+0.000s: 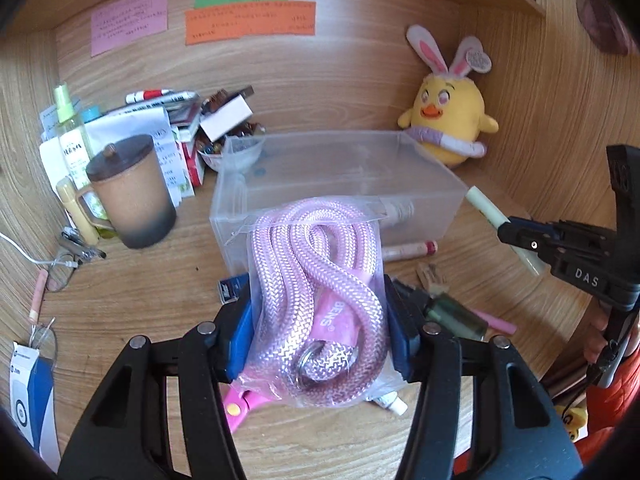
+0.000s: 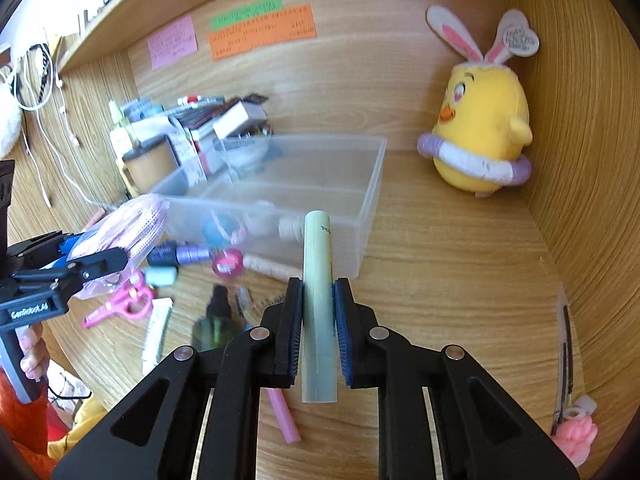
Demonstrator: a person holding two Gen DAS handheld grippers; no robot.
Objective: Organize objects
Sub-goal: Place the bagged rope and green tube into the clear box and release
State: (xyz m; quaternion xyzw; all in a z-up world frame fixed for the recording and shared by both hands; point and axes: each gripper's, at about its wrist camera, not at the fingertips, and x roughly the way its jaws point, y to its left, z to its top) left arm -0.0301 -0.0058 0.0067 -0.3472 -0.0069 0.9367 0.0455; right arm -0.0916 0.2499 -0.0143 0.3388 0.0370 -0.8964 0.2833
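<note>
My left gripper (image 1: 320,320) is shut on a clear bag holding a coiled pink rope (image 1: 320,300), held just in front of the clear plastic box (image 1: 340,152). My right gripper (image 2: 317,300) is shut on a pale green tube (image 2: 318,300) that points toward the clear plastic box (image 2: 368,208). The right gripper also shows at the right of the left wrist view (image 1: 516,236), with the pale green tube (image 1: 486,208) beside the box's right end. The left gripper with the bagged rope (image 2: 136,220) shows at the left of the right wrist view.
A brown lidded mug (image 1: 128,192), a spray bottle (image 1: 70,132) and stacked papers stand at the back left. A yellow chick plush (image 2: 480,128) sits in the back right corner. Pink scissors (image 2: 120,306), small tubes and a dark bottle (image 2: 214,320) lie in front of the box.
</note>
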